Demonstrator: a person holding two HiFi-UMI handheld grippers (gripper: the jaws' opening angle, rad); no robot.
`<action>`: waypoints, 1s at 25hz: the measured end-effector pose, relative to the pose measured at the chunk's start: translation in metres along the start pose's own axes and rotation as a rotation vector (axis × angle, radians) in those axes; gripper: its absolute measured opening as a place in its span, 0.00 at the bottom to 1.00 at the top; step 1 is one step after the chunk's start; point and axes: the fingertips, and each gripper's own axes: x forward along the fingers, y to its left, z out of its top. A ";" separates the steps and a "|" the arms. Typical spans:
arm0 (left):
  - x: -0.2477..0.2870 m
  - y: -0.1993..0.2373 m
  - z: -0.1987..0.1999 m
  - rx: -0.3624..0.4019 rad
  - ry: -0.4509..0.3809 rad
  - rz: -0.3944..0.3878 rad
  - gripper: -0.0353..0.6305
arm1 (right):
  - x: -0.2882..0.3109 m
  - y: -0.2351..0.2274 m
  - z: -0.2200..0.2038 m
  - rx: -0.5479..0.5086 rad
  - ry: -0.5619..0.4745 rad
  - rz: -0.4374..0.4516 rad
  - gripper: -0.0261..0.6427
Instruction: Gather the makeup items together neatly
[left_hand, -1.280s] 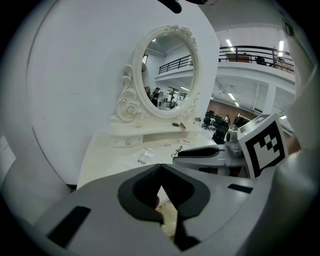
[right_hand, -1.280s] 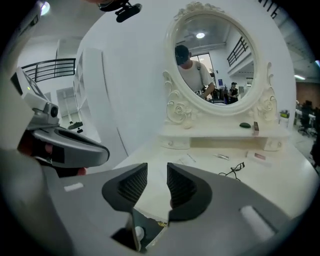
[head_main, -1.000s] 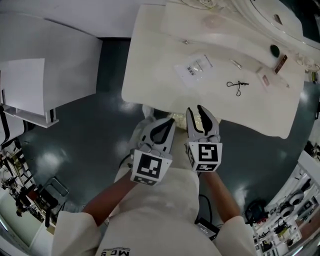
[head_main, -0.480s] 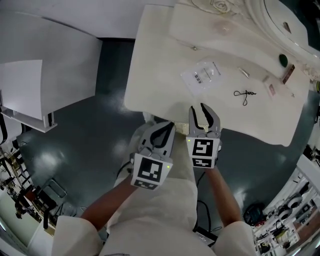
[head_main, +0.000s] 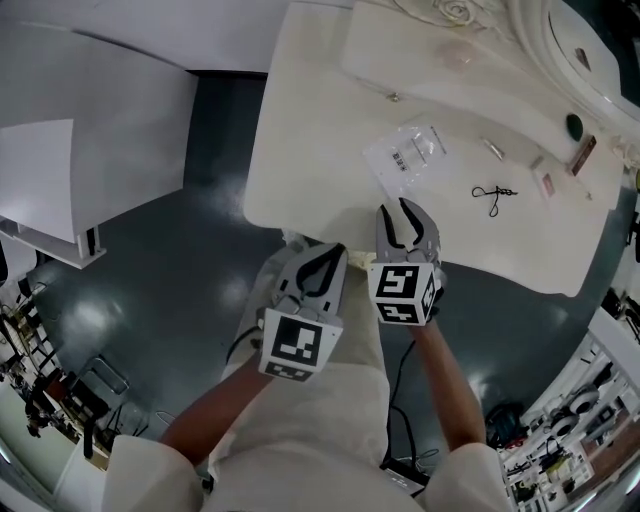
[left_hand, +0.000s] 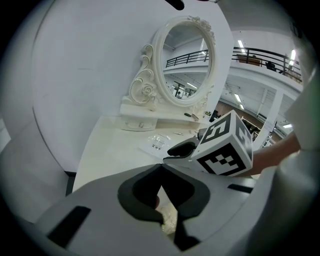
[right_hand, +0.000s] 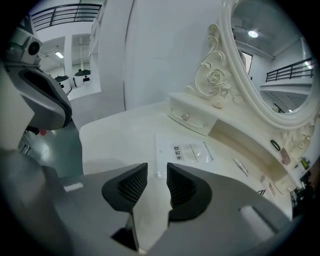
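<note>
On the white vanity table (head_main: 300, 150) lie a clear packet (head_main: 405, 152) with a printed label, a black looped hair tie (head_main: 493, 193), a small silver stick (head_main: 490, 148) and a few small items (head_main: 583, 155) near the mirror base. My right gripper (head_main: 404, 208) hangs over the table's near edge, just short of the clear packet (right_hand: 187, 152); its jaws stand apart with nothing between them. My left gripper (head_main: 333, 250) is beside it, off the table's edge, with its jaw tips (left_hand: 161, 167) touching and nothing held.
An ornate oval mirror (left_hand: 185, 65) stands on a small drawer base (right_hand: 192, 117) at the table's back. A cream textured surface (left_hand: 169, 220) shows below the left gripper. White furniture (head_main: 60, 180) stands to the left on the dark floor; cluttered shelves (head_main: 580, 430) are at lower right.
The right gripper has rolled, so its marker cube now shows a different face. Both grippers have sunk a little by the table's near edge. Neither gripper's jaws have changed.
</note>
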 end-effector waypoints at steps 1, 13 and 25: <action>0.000 0.001 -0.001 -0.004 -0.001 0.002 0.07 | 0.002 0.000 -0.001 -0.009 0.005 0.000 0.21; -0.002 0.006 -0.015 -0.033 0.012 0.009 0.07 | 0.018 -0.003 -0.014 -0.166 0.052 -0.014 0.19; -0.005 0.012 -0.015 -0.039 0.004 0.016 0.07 | 0.020 -0.008 -0.012 -0.190 0.056 -0.032 0.04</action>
